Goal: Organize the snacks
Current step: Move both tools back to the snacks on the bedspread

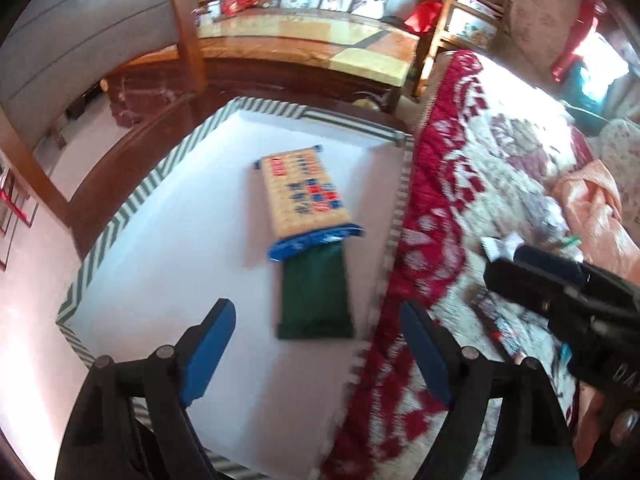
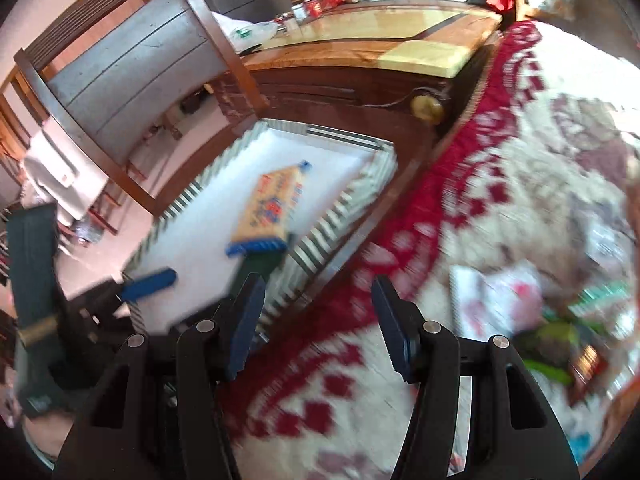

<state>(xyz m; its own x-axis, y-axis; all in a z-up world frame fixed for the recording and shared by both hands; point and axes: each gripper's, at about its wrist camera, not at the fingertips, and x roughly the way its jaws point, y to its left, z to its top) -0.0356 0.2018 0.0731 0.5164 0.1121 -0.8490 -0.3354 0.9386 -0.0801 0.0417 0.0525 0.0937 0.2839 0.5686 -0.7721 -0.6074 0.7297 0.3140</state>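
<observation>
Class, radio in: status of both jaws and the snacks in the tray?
Left gripper open, empty. Right gripper open, empty, over quilt. Cracker pack and green pack in tray. Nothing in the way.

Cracker packet (image 1: 304, 196): glossy plastic film, blue crimped ends; dark green packet (image 1: 314, 294) at its 6 o'clock: matt wrap. Tray (image 1: 132, 204): smooth white base, striped cloth-like rim; quilt (image 1: 448, 184) at 3 o'clock: stitched cloth. Cabinet (image 1: 304, 52): polished wood; left gripper (image 1: 316, 344): black plastic, blue pads.
</observation>
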